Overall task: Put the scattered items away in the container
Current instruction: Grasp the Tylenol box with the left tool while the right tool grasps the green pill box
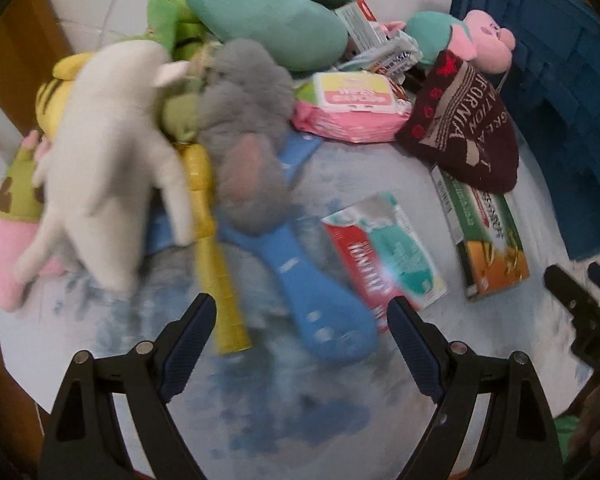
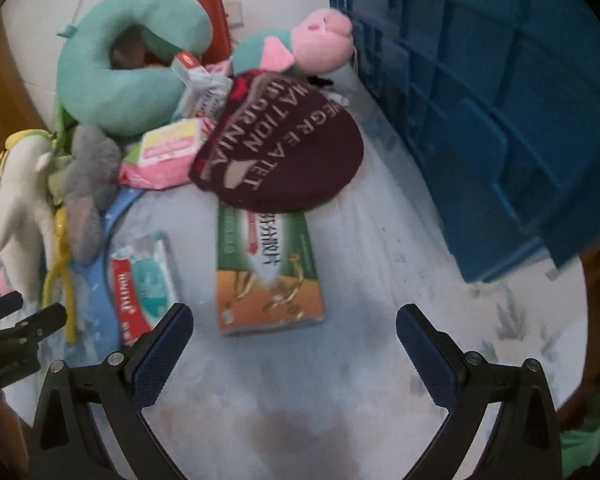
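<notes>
Much of the left wrist view is smeared by motion blur, so the print on the packets cannot be read with certainty. At the far left a pink plush toy with a green patterned top (image 1: 14, 216) is cut off by the lens edge and partly covered by a white long-limbed plush animal (image 1: 108, 160). A yellow foil-wrapped stick (image 1: 216, 264) is half hidden beneath the white toy and a grey fluffy plush toy (image 1: 244, 120), which also overlies a blue plastic paddle-shaped handle (image 1: 312, 300). Behind them a teal U-shaped neck pillow (image 1: 256, 8) hides most of a red plastic case (image 2: 212, 12). A red and teal toothpaste box (image 1: 384, 256) lies flat on the pale mottled surface (image 2: 300, 400), and a pink pack of wet wipes (image 1: 352, 112) sits beside a maroon knitted beanie with white lettering (image 2: 284, 152), which covers the upper end of a green and orange flat carton (image 2: 268, 276). A pink pig plush in a teal hood (image 2: 304, 44) is seen touching the blue ribbed plastic crate (image 2: 480, 120) at the right; only the crate's outer wall is shown, so its contents cannot be told. The left gripper (image 1: 302, 316) and the right gripper (image 2: 294, 324) are held wide apart, with nothing clamped.
</notes>
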`<action>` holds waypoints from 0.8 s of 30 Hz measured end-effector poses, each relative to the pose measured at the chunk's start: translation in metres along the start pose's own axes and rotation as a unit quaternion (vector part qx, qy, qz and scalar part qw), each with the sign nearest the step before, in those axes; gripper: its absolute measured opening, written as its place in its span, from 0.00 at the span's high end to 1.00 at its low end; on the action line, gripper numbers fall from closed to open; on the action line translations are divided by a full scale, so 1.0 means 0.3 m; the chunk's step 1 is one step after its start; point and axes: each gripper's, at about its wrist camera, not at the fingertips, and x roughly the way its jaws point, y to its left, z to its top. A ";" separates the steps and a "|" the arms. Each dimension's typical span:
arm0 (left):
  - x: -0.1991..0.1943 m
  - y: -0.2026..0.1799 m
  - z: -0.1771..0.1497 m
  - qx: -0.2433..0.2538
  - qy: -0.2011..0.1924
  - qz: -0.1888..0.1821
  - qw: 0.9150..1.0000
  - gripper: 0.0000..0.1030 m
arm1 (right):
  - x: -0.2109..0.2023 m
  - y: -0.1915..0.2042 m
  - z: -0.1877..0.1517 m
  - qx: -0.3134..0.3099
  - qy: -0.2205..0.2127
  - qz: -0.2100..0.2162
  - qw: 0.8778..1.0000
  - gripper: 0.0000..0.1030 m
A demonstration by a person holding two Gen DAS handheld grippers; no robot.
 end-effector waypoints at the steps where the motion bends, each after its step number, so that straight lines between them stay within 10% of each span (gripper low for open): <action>1: 0.023 -0.018 0.009 -0.008 0.005 0.001 1.000 0.15 | 0.031 -0.014 0.013 -0.008 0.007 0.007 1.000 0.00; 24: 0.257 -0.087 0.034 -0.038 0.045 0.011 0.998 0.21 | 0.276 -0.016 0.097 -0.082 0.048 0.057 0.994 0.00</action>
